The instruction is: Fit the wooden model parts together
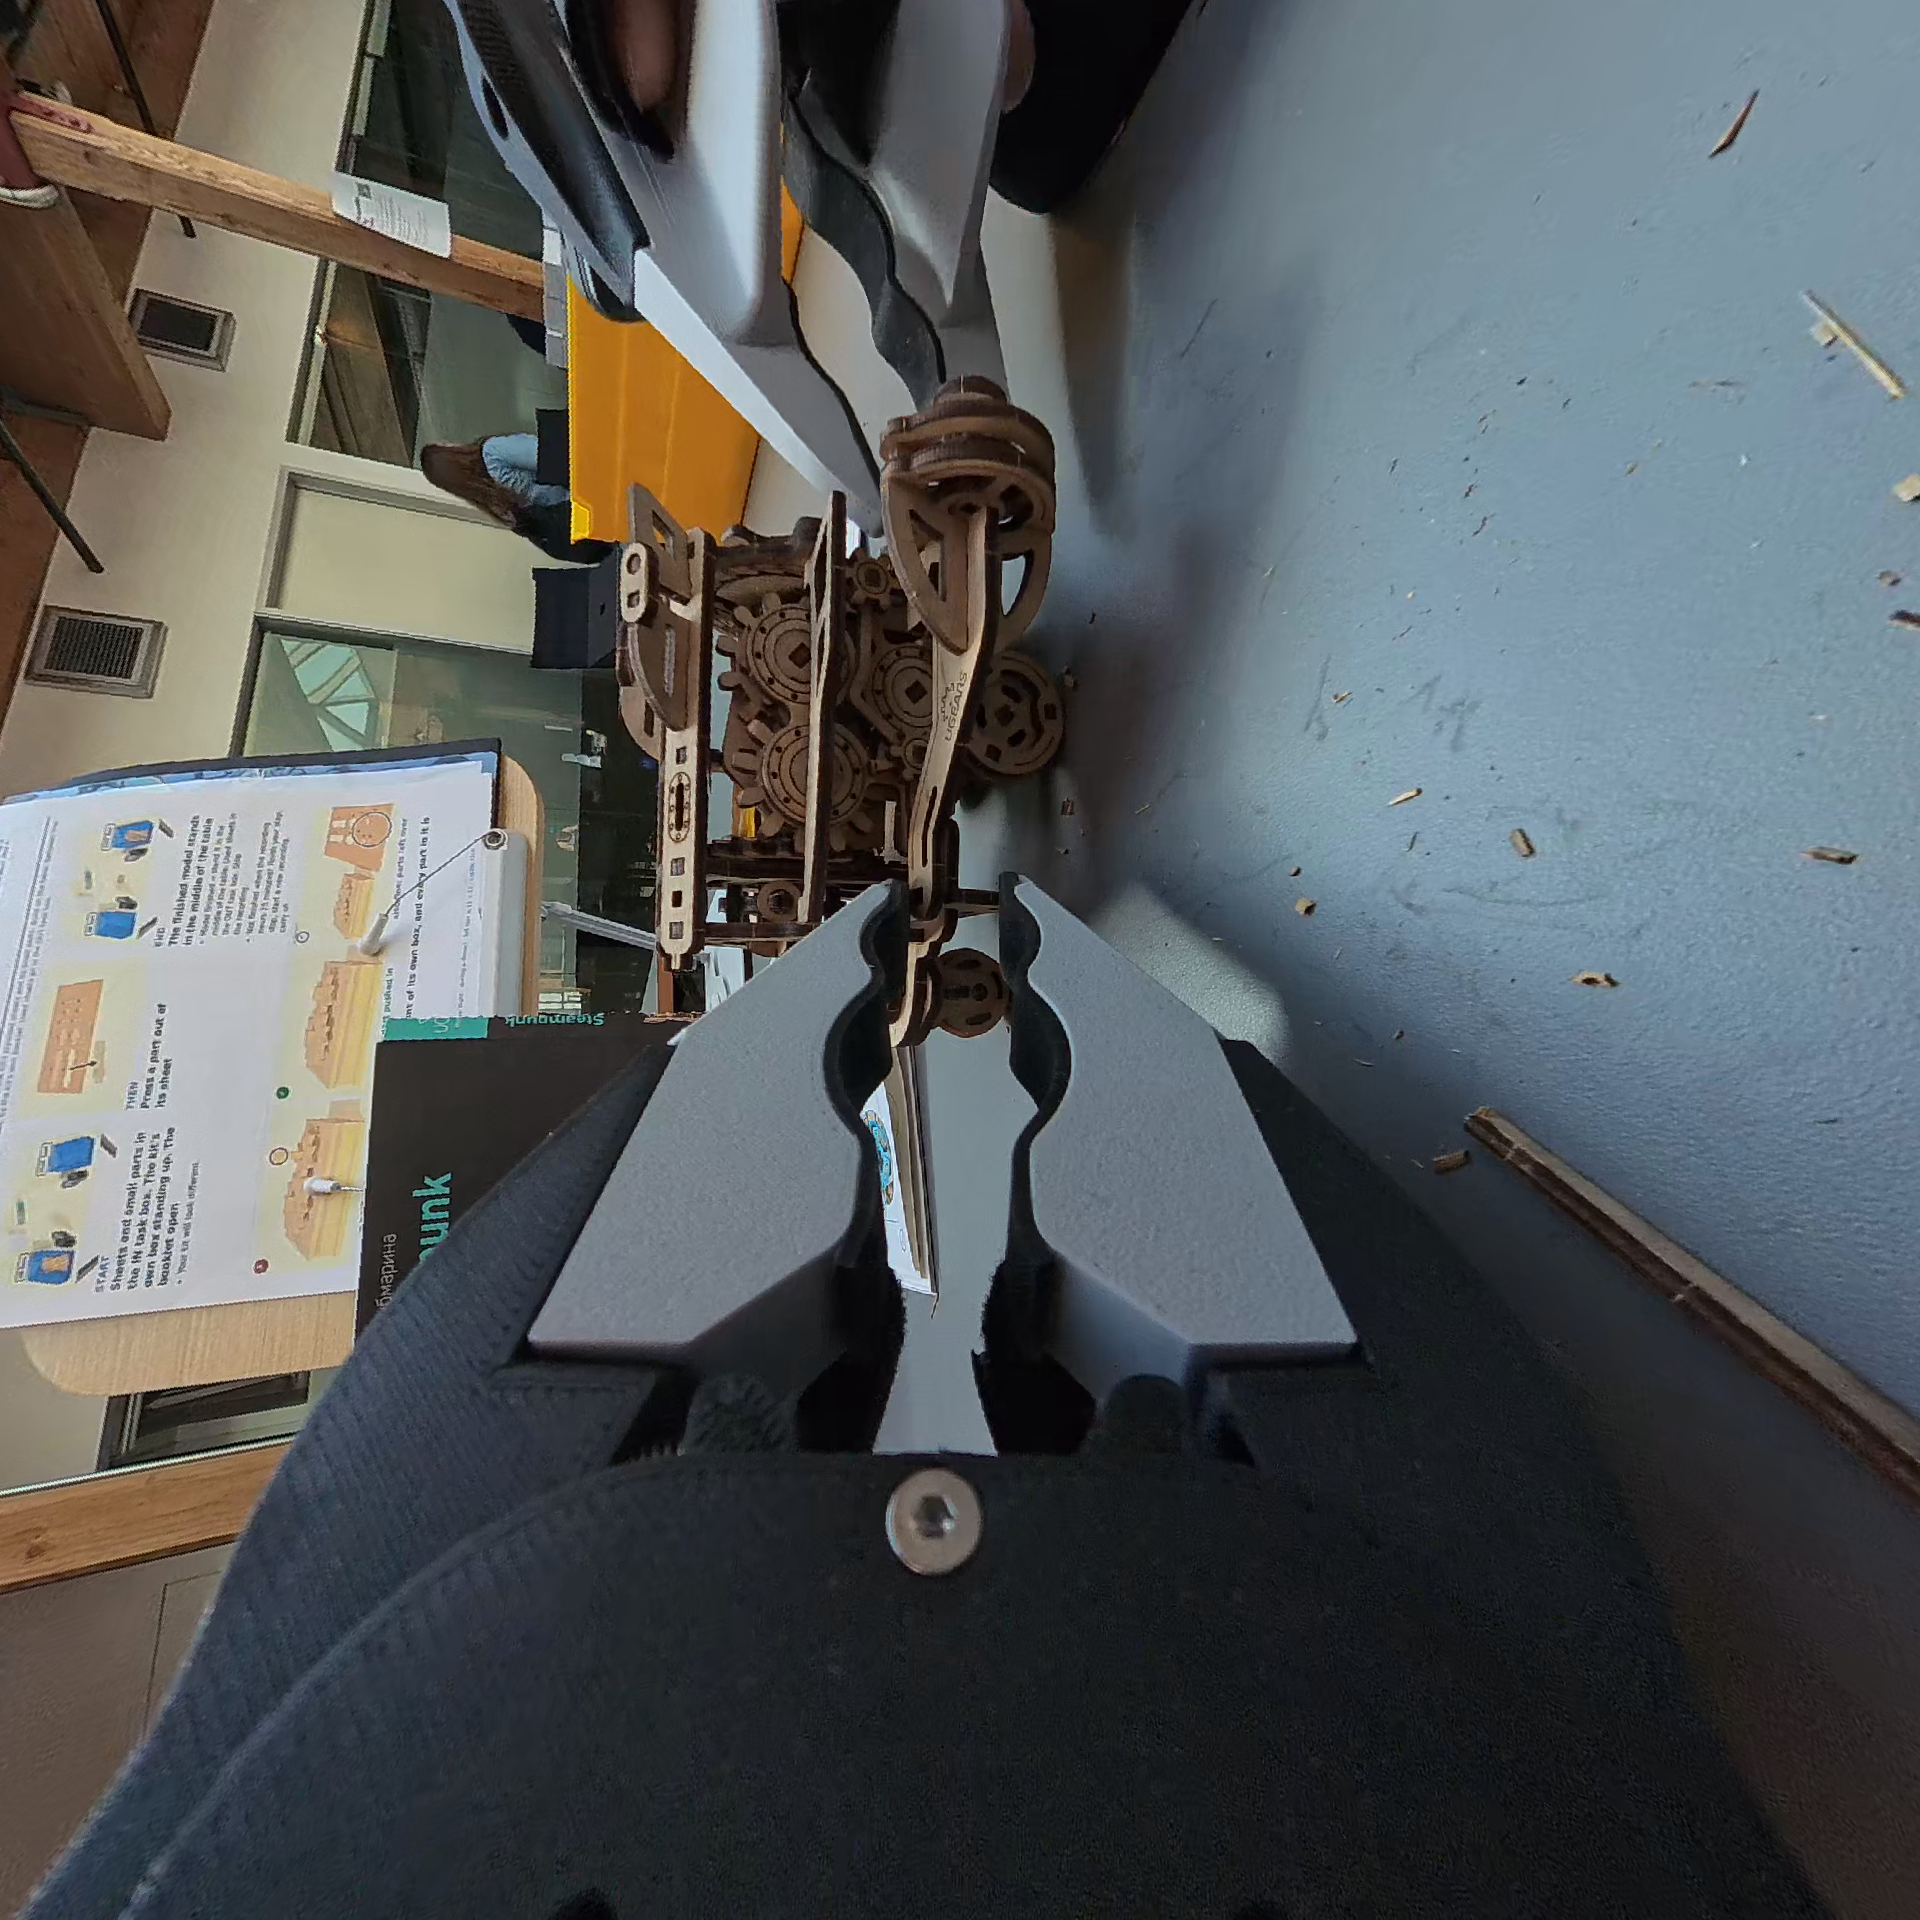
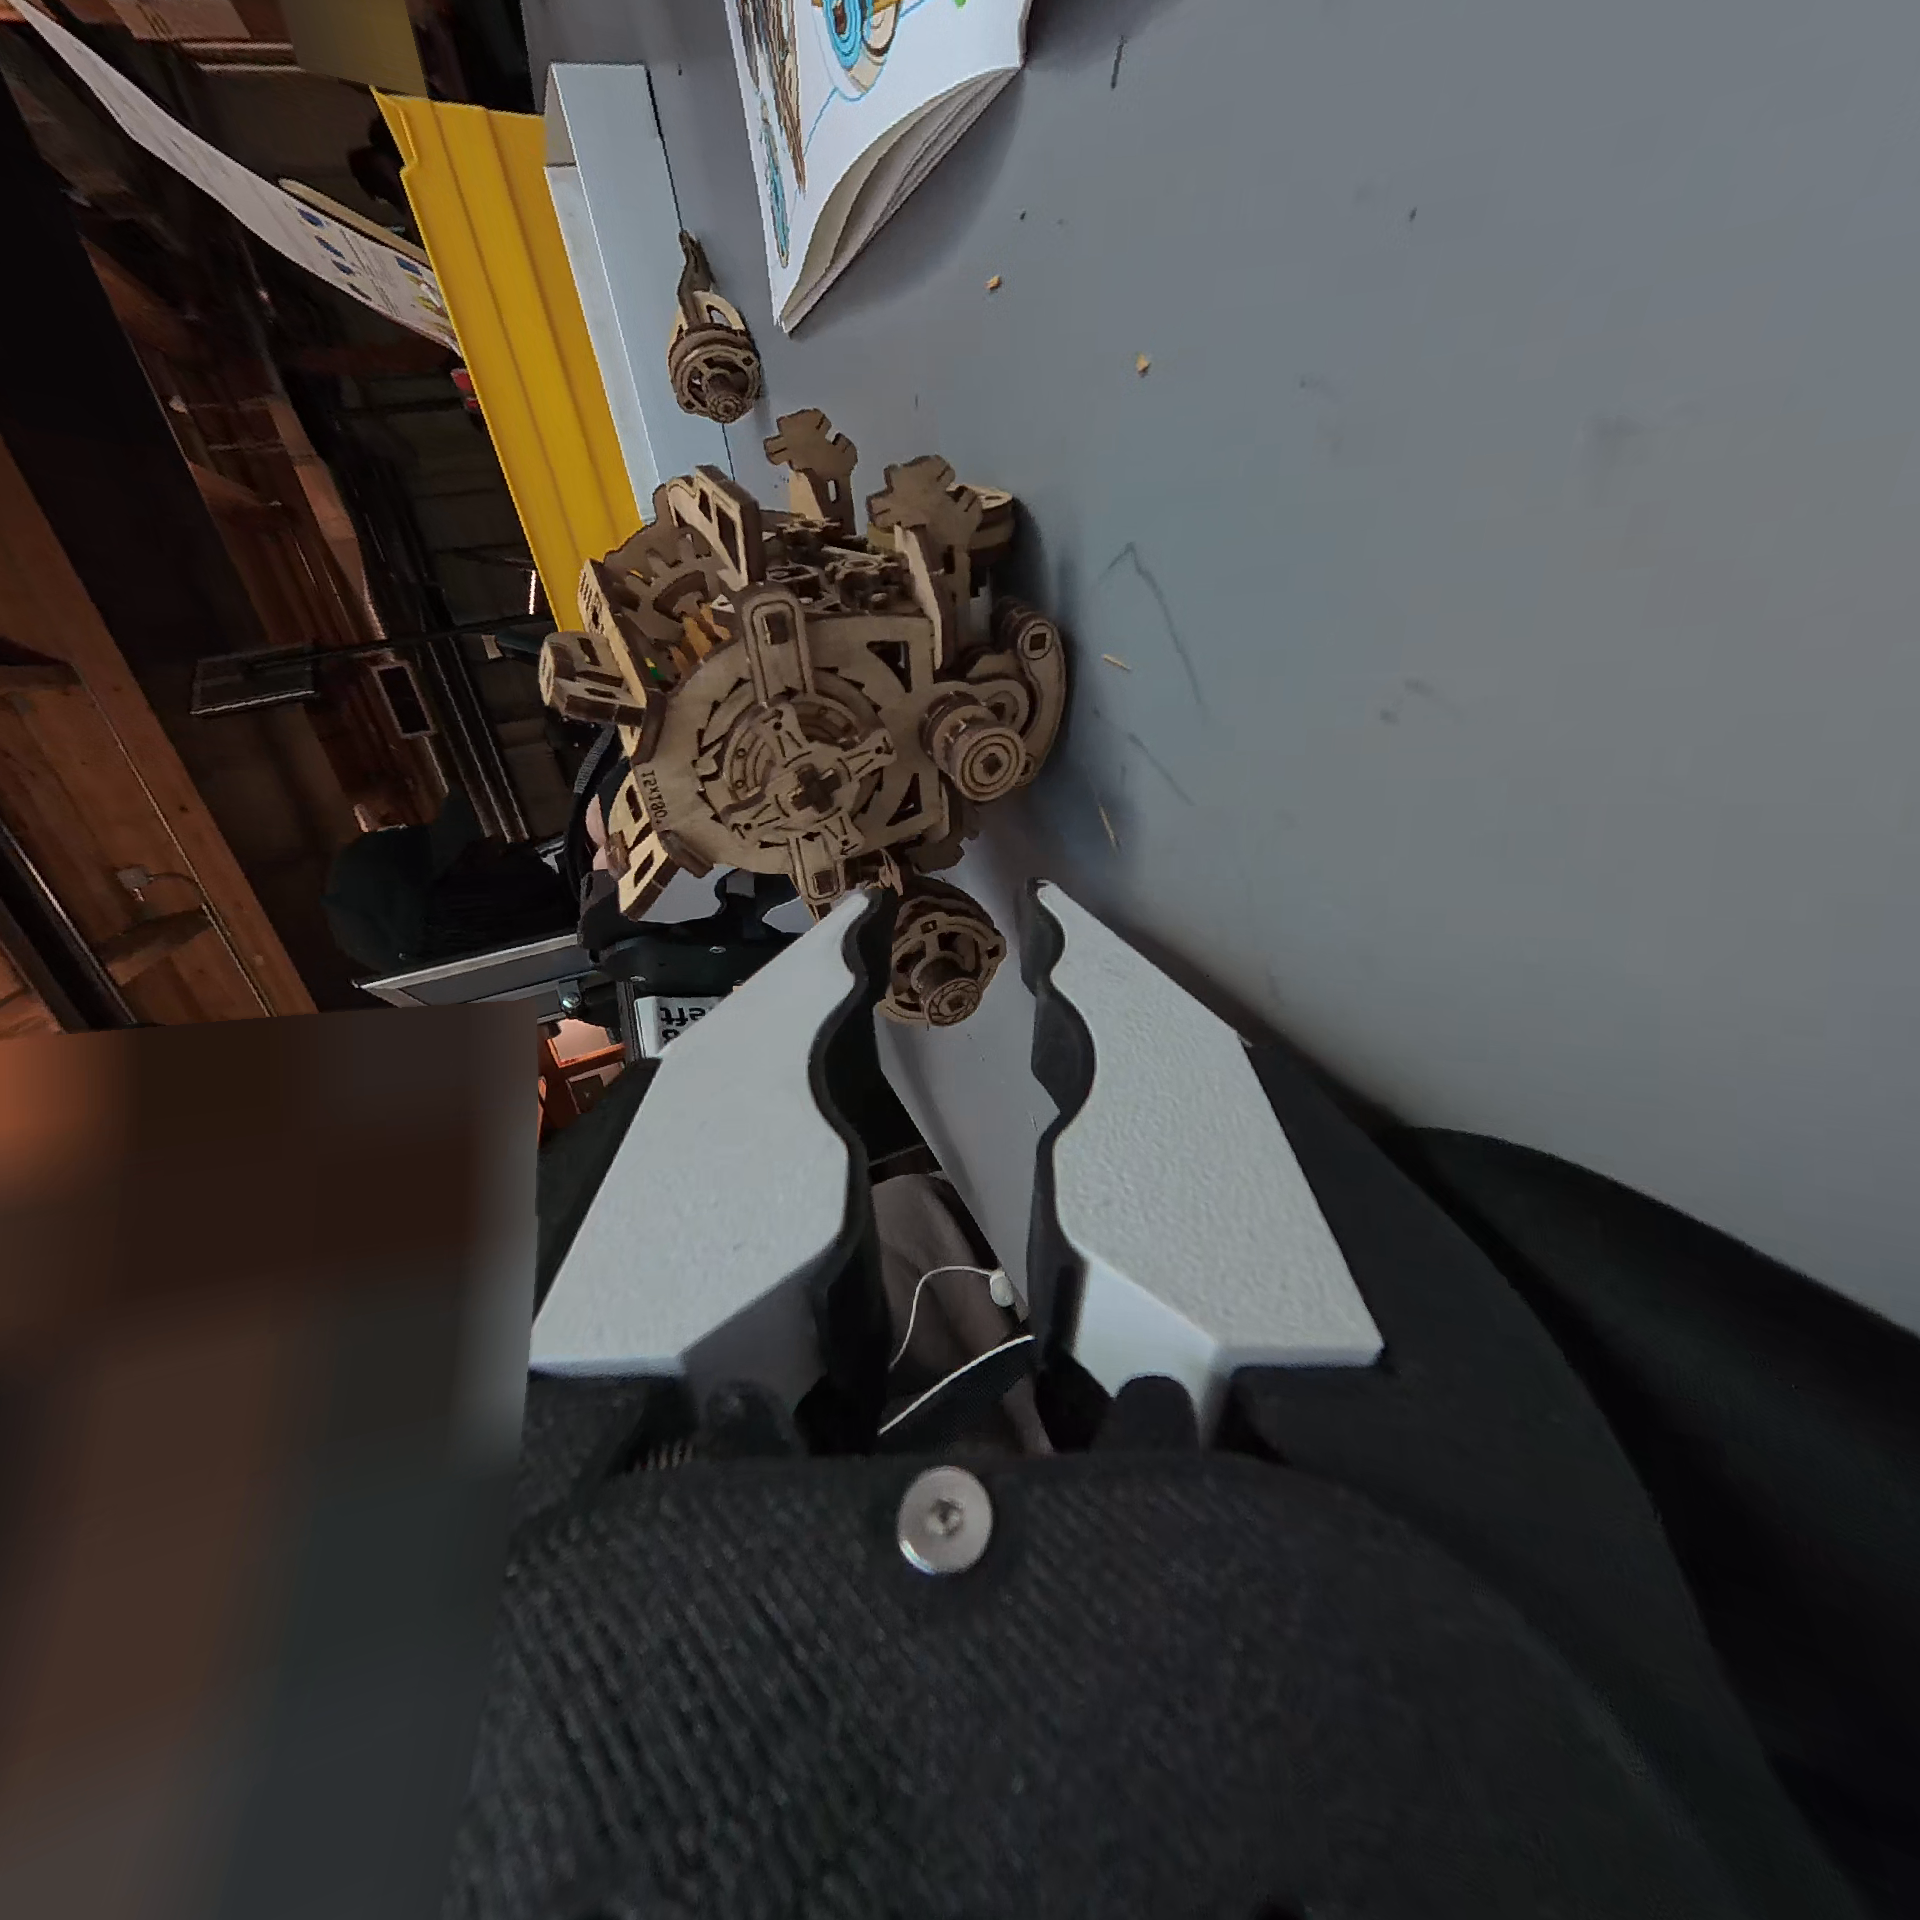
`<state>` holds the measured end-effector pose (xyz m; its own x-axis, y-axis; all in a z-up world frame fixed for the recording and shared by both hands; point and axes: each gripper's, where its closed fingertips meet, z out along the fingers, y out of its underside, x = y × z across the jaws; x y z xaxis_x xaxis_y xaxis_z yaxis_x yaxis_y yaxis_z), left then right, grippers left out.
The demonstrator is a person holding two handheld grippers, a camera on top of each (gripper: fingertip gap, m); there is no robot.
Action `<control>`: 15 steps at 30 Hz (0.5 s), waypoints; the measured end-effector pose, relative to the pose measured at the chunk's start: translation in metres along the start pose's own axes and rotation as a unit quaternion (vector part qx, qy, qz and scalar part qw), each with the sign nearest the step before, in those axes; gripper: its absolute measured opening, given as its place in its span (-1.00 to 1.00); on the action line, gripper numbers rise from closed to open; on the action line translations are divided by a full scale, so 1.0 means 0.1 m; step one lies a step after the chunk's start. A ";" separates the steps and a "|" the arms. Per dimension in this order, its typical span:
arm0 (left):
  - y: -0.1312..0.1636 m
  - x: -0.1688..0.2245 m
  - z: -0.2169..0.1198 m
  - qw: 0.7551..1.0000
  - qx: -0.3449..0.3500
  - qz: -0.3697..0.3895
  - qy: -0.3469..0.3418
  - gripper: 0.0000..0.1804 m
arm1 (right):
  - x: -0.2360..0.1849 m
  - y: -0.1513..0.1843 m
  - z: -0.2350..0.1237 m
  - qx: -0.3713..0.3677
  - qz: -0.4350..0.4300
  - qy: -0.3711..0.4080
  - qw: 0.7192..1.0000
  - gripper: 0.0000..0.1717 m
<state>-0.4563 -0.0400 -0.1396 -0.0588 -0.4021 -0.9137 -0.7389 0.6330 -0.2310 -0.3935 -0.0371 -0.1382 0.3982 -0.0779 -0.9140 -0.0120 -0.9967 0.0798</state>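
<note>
Left wrist view: grey table littered with wood chips, windows beyond.
Left gripper clamps the wooden model; right gripper stands released around a small wheel part.

Model sitting on worktop, betw. both tongs. Left tongs closing on model's end; right tongs straddling a wheel at opp. end, far pad apart. Spare wheel part lying beyond model, booklet behind that. Instruction sheet standing behind worktop.
</note>
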 end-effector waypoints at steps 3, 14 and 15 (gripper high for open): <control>0.00 0.00 0.00 1.000 -0.001 0.001 0.000 -0.83 | 0.01 -0.04 0.00 0.012 0.019 -0.008 1.000 -0.75; 0.00 0.01 0.00 1.000 -0.001 0.002 0.000 -0.84 | 0.00 -0.01 0.06 0.003 0.006 -0.011 1.000 -0.78; 0.00 0.01 0.00 1.000 -0.001 0.003 0.000 -0.84 | 0.00 -0.01 0.06 0.000 0.001 -0.008 1.000 -0.78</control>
<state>-0.4564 -0.0405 -0.1401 -0.0622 -0.3984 -0.9151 -0.7403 0.6333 -0.2255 -0.3992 -0.0364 -0.1409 0.3827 -0.0812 -0.9203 -0.0134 -0.9965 0.0824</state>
